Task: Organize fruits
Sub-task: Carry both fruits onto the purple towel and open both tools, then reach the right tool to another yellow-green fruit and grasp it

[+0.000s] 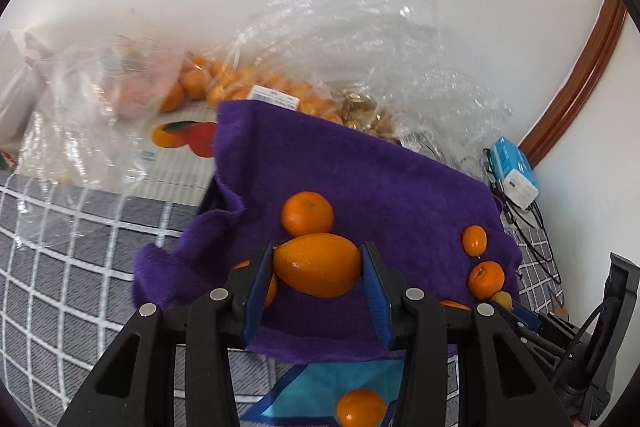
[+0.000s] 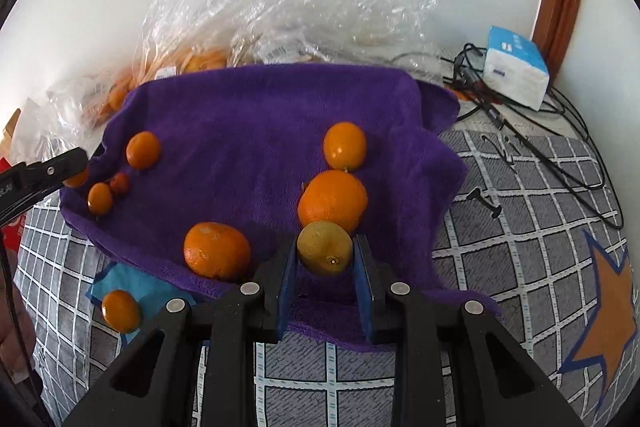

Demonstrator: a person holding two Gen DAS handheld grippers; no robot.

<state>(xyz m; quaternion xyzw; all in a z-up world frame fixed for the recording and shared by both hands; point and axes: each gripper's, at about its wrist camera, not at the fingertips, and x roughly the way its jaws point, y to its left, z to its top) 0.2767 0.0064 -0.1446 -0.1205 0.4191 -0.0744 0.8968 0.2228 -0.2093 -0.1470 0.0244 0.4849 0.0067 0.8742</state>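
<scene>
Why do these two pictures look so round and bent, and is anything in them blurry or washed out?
Both views come through fisheye lenses, so dark corners ring each picture. In the left wrist view the door frame bows and the clear plastic bags glint; the far fruit looks soft. In the right wrist view the checked sheet curves outward, the wall is washed out, and the purple towel stays sharp.

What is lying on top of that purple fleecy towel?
Loose orange citrus fruits rest on the purple fleecy towel; whatever is underneath it is hidden.
</scene>
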